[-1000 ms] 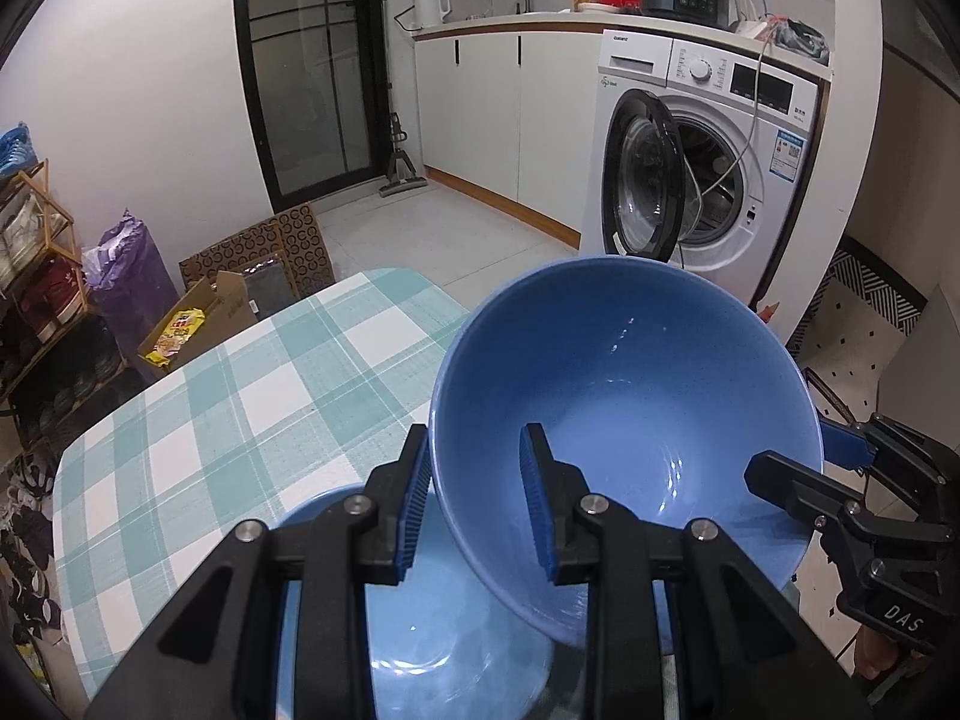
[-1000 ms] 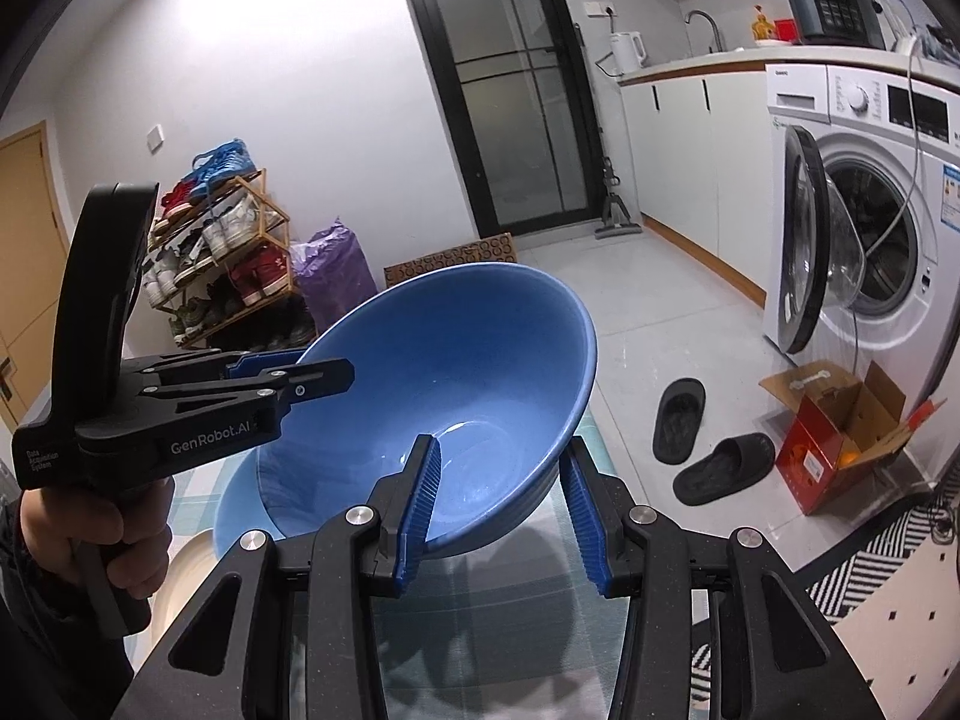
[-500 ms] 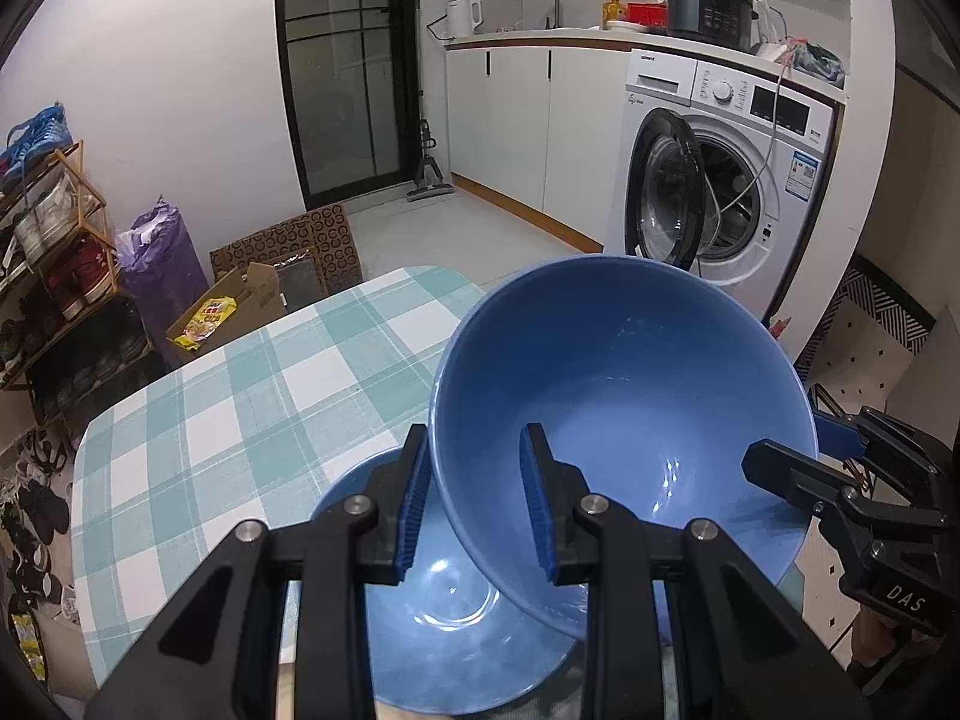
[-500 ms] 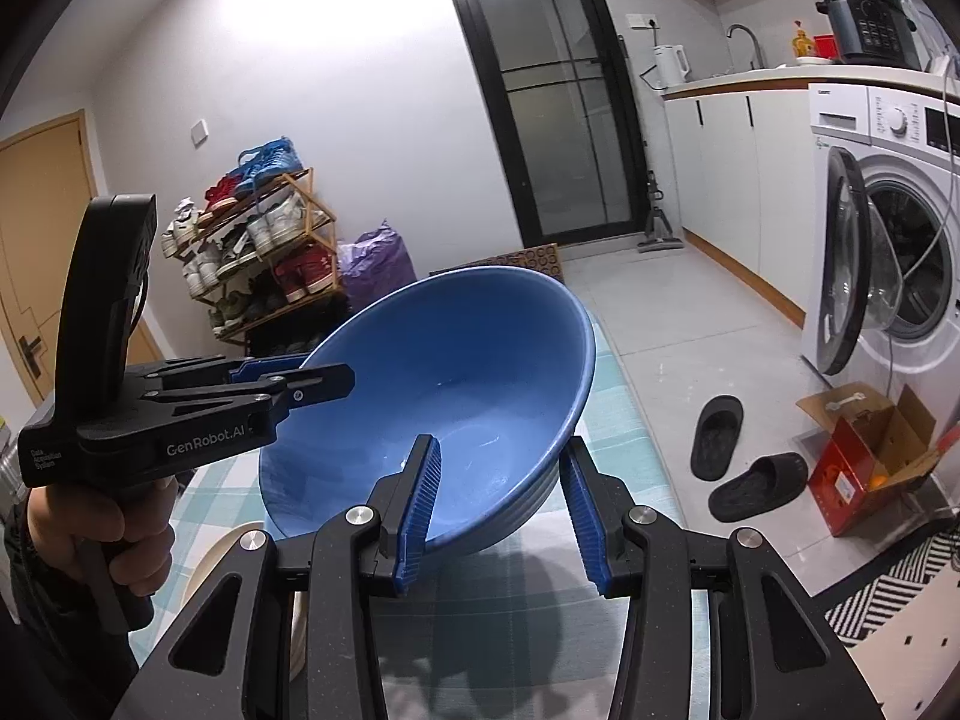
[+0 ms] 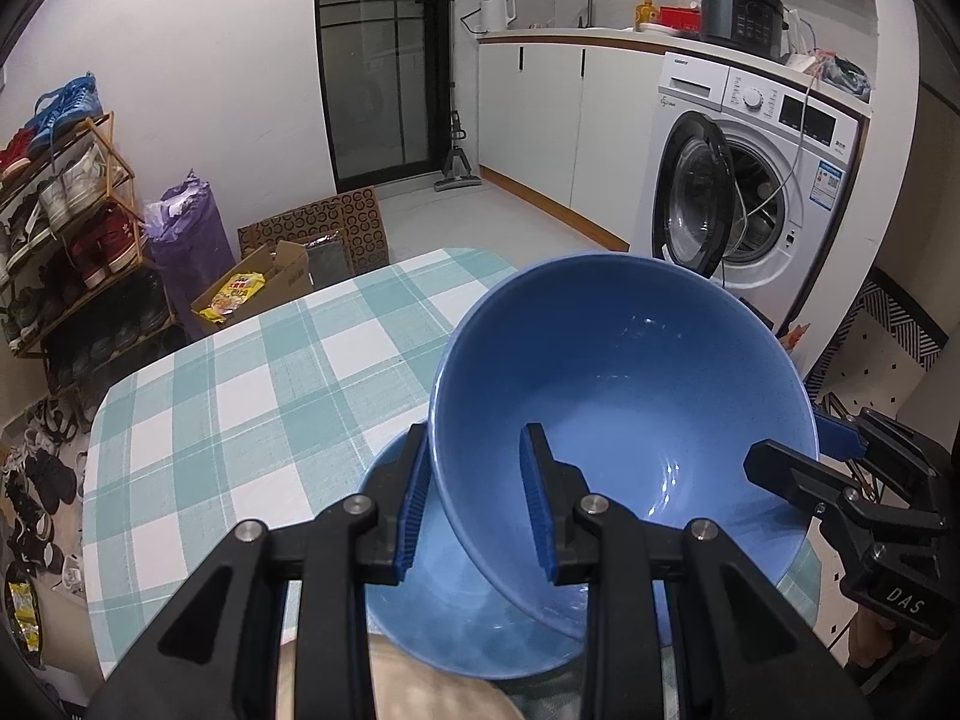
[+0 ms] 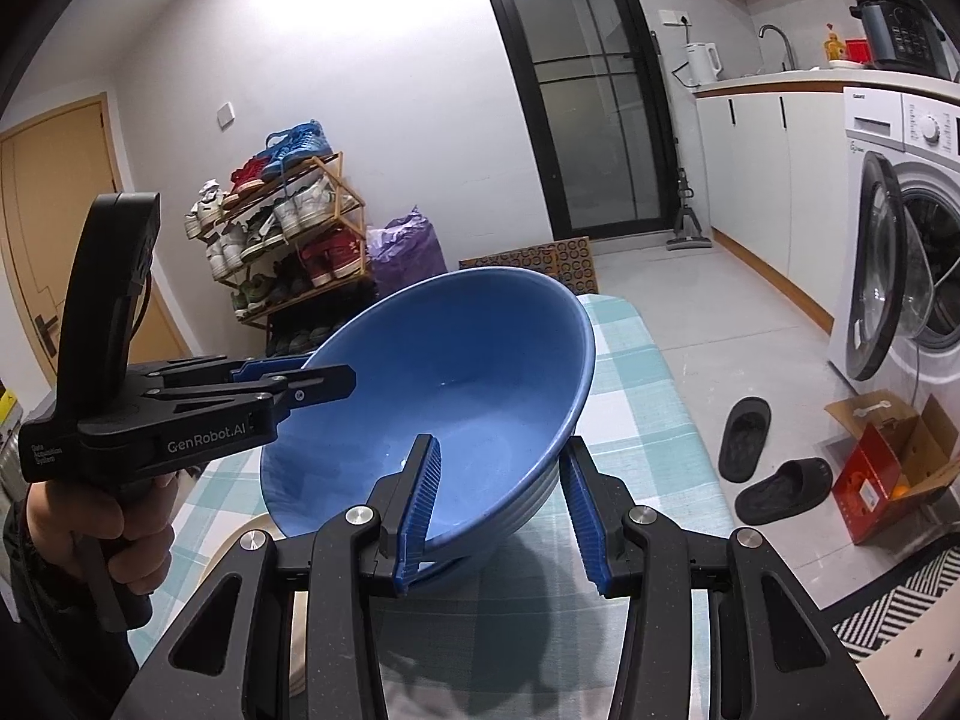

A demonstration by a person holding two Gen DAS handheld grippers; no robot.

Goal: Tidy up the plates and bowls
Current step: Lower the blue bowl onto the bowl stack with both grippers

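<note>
**Two grippers hold one blue bowl, tilted, over a second bowl**

From the left wrist, the left gripper (image 5: 474, 504) pinches the near rim of a large blue bowl (image 5: 624, 396), one pad inside, one outside. The bowl tips toward the camera, held above a second blue bowl (image 5: 432, 612) sitting on the checked tablecloth (image 5: 240, 396). A beige plate (image 5: 420, 684) edge shows below that bowl. The right gripper (image 5: 798, 456) bites the raised bowl's far right rim.

The right wrist view adds the person's hand (image 6: 126, 516) wrapped around the left tool's handle, and shows the right jaws set fairly narrow astride the bowl's wall, one pad inside and one pressed outside. Slippers (image 6: 768, 468) and a red box (image 6: 888, 474) lie on the floor beyond the table.

A washing machine (image 5: 756, 180) with its door open stands behind; a shoe rack (image 6: 282, 240) lines the wall.

Compared with a second ago, more tablecloth and more of the lower bowl show, and both grips are unchanged.
</note>
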